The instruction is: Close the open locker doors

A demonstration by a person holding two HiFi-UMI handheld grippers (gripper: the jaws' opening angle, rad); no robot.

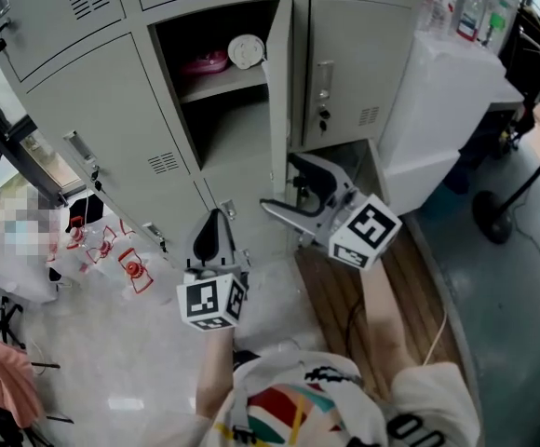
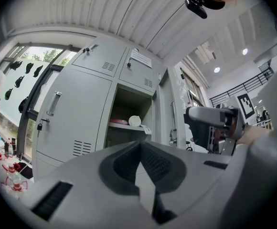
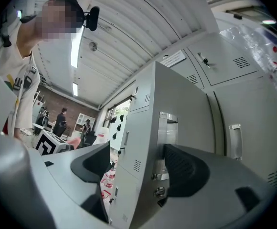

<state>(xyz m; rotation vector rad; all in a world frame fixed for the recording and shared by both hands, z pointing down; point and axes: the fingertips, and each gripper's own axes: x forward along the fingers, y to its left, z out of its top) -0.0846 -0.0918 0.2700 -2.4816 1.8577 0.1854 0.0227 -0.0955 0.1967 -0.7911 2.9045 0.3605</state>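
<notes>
Jaws of the right gripper (image 1: 277,182) stand apart astride the lower free edge of the open locker door (image 1: 279,91) mid-bank, the left gripper (image 1: 216,217) is pinched together on nothing, and the thin, stiff metal door likely swings lightly if pushed near its latch.

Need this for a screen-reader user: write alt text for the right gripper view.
The right gripper, jaws apart, straddles the free edge of an open grey locker door, whose latch plate faces one jaw. Closed lockers stand beyond it.
</notes>
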